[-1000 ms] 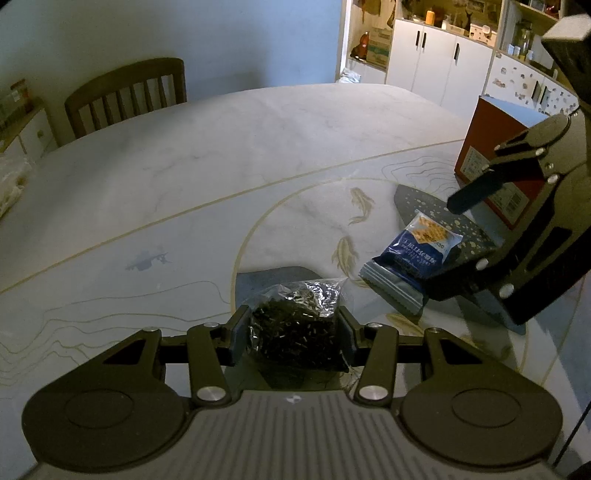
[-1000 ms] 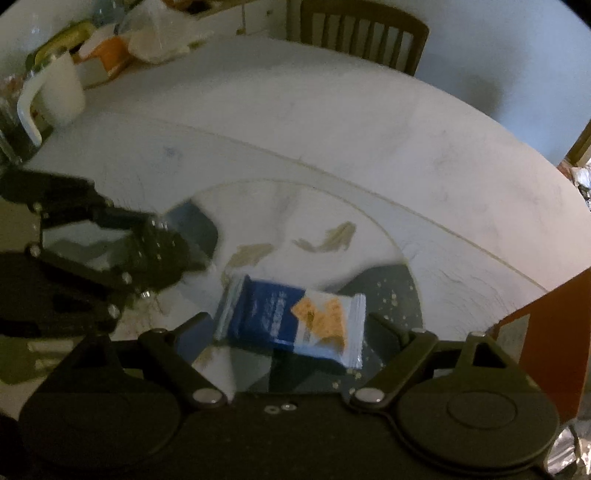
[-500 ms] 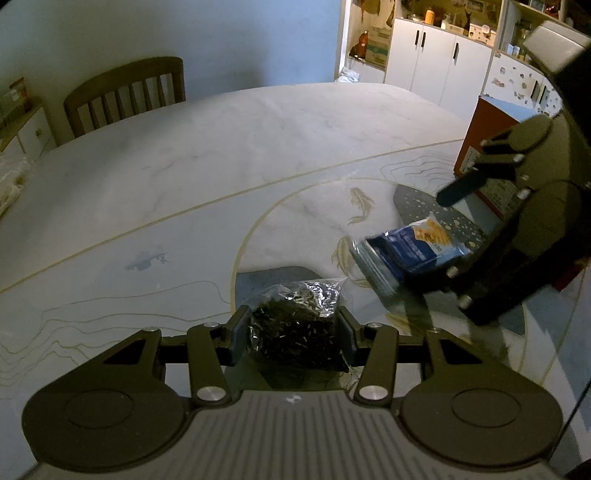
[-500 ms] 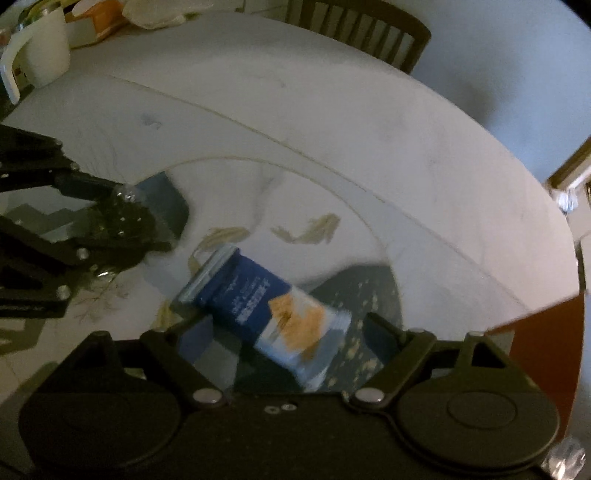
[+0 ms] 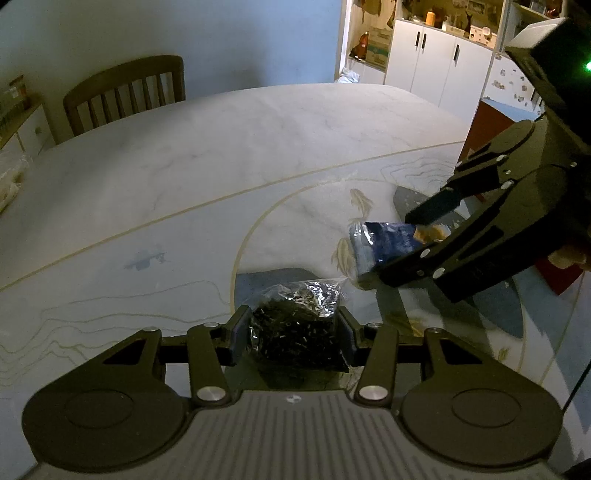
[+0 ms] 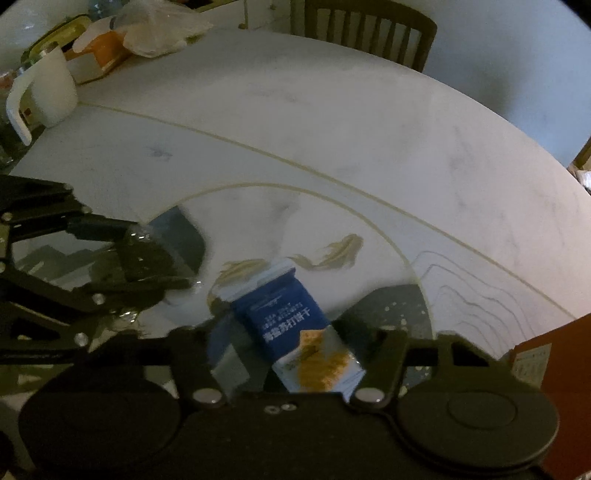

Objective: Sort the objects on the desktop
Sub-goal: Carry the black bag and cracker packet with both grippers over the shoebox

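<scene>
Worktop [image 5: 258,155]: pale marble, gold curves, fish motifs
Chair [image 5: 125,92]: dark wood, slatted back, at far edge
Wall [image 5: 184,33]: plain, bluish
Cabinets [image 5: 439,70]: white, dark handles
Light: dim

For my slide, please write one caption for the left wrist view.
Left gripper clamps a clear bag of small black parts; right gripper holds a blue cracker packet.

Black hand-held gripper [image 5: 293,332], silver screws [image 5: 212,393]

blue snack packet [image 6: 291,325] with white Chinese print, upside down, too blurred to read
</scene>
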`<move>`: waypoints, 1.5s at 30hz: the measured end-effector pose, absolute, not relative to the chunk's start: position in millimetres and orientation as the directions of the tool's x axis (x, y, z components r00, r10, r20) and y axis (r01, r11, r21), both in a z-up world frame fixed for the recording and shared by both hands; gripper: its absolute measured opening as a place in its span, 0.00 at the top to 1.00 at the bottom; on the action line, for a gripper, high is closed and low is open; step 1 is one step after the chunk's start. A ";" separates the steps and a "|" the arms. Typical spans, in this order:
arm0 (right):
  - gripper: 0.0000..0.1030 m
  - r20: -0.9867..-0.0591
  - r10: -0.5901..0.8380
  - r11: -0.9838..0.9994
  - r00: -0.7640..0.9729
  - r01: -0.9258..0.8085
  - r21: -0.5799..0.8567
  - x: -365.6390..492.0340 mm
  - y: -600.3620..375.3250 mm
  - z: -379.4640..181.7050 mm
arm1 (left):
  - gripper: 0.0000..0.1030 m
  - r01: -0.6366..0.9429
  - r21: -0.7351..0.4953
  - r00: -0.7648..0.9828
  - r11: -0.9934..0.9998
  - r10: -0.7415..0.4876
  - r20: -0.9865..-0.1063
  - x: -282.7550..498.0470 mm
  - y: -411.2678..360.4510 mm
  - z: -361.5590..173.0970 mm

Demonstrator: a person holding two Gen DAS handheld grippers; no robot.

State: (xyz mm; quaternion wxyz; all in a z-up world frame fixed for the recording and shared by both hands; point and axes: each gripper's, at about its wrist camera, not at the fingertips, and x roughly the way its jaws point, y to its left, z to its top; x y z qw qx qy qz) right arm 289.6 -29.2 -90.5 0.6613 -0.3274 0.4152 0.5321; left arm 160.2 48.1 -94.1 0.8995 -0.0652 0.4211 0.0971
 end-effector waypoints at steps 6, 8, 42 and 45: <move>0.58 -0.895 0.434 0.220 0.099 -0.976 -0.002 285.2 -34.7 -90.1 | 0.53 -0.229 -0.036 0.624 0.973 0.118 -0.773 160.5 49.0 -93.9; 0.60 -0.895 0.433 0.233 0.106 -0.973 -0.002 284.0 -36.1 -87.8 | 0.54 -0.228 -0.038 0.622 0.973 0.115 -0.775 160.7 49.2 -93.4; 0.62 -0.795 0.565 0.493 0.221 -0.863 0.110 280.0 -143.3 6.0 | 0.61 -0.106 -0.059 0.691 0.993 0.031 -0.722 162.3 -4.6 -8.6; 0.62 -0.784 0.576 0.502 0.233 -0.857 0.114 281.8 -153.8 14.0 | 0.61 -0.085 -0.050 0.698 0.995 0.024 -0.715 167.3 -14.9 -1.9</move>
